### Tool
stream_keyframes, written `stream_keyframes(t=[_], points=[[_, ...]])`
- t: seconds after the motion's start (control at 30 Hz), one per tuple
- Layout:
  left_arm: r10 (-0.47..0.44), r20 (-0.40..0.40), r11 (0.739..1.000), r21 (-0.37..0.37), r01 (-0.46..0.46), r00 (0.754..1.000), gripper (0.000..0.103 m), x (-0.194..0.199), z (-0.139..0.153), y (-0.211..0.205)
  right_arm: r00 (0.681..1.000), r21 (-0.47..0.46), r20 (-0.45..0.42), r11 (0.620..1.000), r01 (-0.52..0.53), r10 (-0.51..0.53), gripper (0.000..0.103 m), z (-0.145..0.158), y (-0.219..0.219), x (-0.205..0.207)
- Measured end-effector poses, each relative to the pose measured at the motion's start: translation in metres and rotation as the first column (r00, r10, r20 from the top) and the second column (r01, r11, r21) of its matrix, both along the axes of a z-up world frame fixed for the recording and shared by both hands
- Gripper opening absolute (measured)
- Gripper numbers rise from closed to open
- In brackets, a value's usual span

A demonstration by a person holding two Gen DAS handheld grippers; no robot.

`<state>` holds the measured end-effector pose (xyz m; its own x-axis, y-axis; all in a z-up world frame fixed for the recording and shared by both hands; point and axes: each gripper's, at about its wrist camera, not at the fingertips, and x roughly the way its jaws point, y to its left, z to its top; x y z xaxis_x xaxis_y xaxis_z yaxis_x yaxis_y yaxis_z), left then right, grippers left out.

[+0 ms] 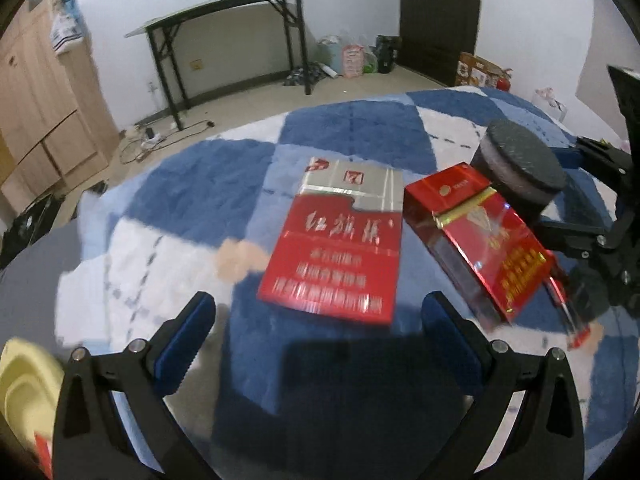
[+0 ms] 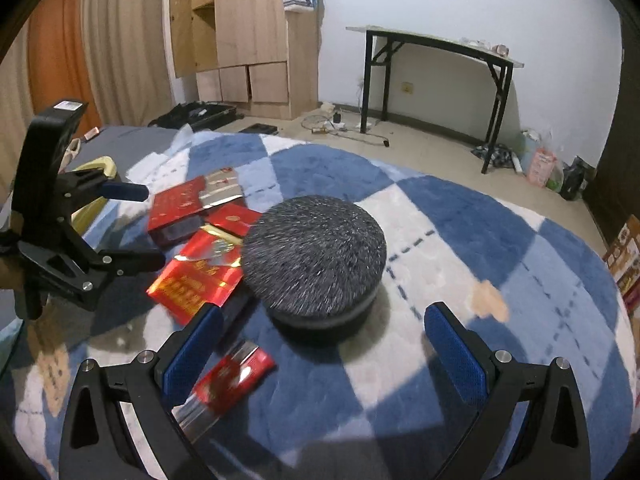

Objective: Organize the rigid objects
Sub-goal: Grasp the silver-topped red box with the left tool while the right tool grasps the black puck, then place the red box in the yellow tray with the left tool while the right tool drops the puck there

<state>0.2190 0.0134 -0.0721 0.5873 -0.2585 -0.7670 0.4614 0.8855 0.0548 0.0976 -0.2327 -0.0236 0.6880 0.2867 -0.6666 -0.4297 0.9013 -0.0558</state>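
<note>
Blue-checked blanket (image 1: 352, 128) underfoot; both my claws, left gripper (image 1: 320, 336) and right gripper (image 2: 324, 344), gape empty. Red pack (image 1: 332, 256) at twelve o'clock: light, stiff; pinch its long edges.

My left black plastic two-finger gripper (image 1: 316, 338): angular matte arms with triangular cut-outs, round silver screws at the pivots. Its fingers carry blue ribbed rubber pads (image 1: 185, 342). My right black plastic two-finger gripper (image 2: 324, 346) has the same build: blue textured pads (image 2: 456, 354), silver pivot screws, triangular recesses. Seen from the right-wrist view, the left unit has a tall black housing with a white label on top.
</note>
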Motion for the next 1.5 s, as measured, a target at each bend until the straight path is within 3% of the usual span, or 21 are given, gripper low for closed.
stream_keyframes(t=[0.17, 0.27, 0.3, 0.37, 0.5, 0.7, 0.83, 1.0, 1.17, 1.3, 1.5], points=[[0.01, 0.063, 1.0, 0.003, -0.01, 0.998, 0.1, 0.013, 0.001, -0.014, 0.999, 0.067, -0.043, 0.997, 0.024, -0.021, 0.095, -0.008, -0.005, 0.03], [0.02, 0.082, 0.999, -0.028, -0.017, 0.996, 0.068, 0.012, 0.004, -0.023, 0.999, 0.106, -0.047, 0.994, 0.004, 0.001, 0.069, -0.009, -0.008, 0.036], [0.022, 0.095, 1.0, -0.025, -0.019, 0.995, 0.06, 0.009, 0.005, -0.027, 0.999, 0.112, -0.044, 0.994, 0.001, 0.004, 0.069, -0.009, -0.007, 0.037], [0.04, 0.111, 0.999, -0.018, -0.038, 0.993, 0.058, 0.003, 0.008, -0.031, 1.0, 0.123, -0.023, 0.992, -0.007, 0.01, 0.068, -0.007, -0.008, 0.033], [0.128, 0.1, 0.989, -0.085, -0.119, 0.987, 0.058, -0.015, 0.03, -0.018, 0.999, 0.139, 0.04, 0.99, 0.014, -0.02, 0.068, 0.007, -0.019, 0.012], [0.242, 0.19, 0.968, -0.115, -0.223, 0.951, 0.058, -0.078, 0.102, 0.022, 0.995, 0.158, 0.064, 0.986, 0.061, -0.072, 0.068, 0.035, -0.039, -0.033], [0.301, 0.249, 0.952, -0.125, -0.278, 0.92, 0.058, -0.124, 0.15, 0.068, 0.997, 0.149, 0.062, 0.988, 0.039, -0.048, 0.068, 0.051, -0.027, -0.059], [0.383, 0.277, 0.924, -0.107, -0.368, 0.881, 0.058, -0.157, 0.177, 0.13, 0.995, 0.123, 0.086, 0.991, -0.057, 0.047, 0.068, 0.079, 0.015, -0.092], [0.524, 0.251, 0.851, -0.172, -0.495, 0.814, 0.058, -0.165, 0.162, 0.191, 0.99, 0.189, 0.079, 0.973, -0.134, 0.121, 0.068, 0.101, 0.061, -0.106], [0.565, 0.211, 0.825, -0.116, -0.553, 0.798, 0.058, -0.145, 0.135, 0.217, 0.979, 0.196, 0.046, 0.959, -0.204, 0.199, 0.068, 0.102, 0.113, -0.089], [0.643, 0.119, 0.765, -0.154, -0.626, 0.757, 0.058, -0.121, 0.104, 0.265, 0.948, 0.188, -0.034, 0.934, -0.304, 0.316, 0.068, 0.087, 0.207, -0.035]])
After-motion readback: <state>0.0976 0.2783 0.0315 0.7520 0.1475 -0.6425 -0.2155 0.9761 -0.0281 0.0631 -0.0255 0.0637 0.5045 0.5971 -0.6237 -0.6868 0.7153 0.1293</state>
